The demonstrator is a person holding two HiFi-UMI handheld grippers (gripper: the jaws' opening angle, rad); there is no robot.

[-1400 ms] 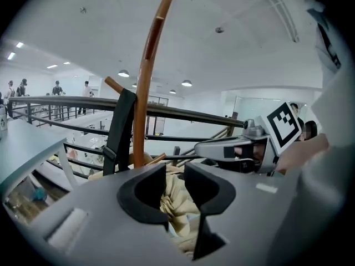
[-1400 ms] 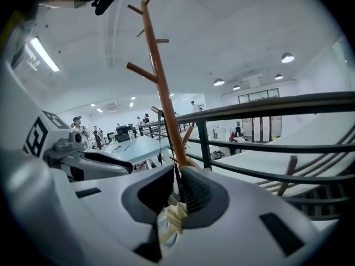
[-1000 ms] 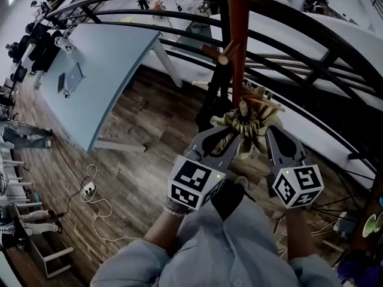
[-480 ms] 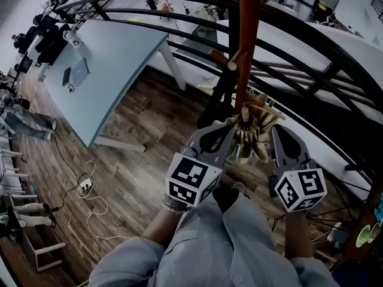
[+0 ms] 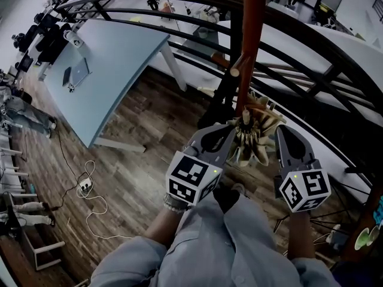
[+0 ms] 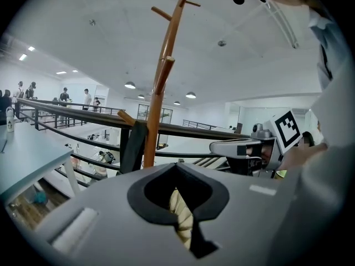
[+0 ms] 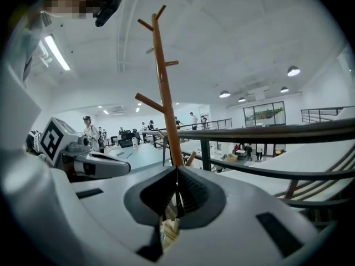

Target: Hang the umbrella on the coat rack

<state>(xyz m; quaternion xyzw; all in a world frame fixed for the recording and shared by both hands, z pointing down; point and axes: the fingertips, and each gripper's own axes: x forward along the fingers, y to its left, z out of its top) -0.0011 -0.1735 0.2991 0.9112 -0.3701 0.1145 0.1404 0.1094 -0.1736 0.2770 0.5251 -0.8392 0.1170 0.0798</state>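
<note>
The left hand-held gripper (image 5: 226,131), its jaws just clamped shut, pinches the folded beige umbrella (image 5: 250,137), held in the air just beside the brown coat rack (image 5: 251,46), with the right hand-held gripper (image 5: 280,133) clenched on its other side.

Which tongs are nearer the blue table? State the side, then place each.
Left. The left tongs pinch the folded umbrella on its side facing the blue table; the right tongs pinch its far side, away from the table.
</note>
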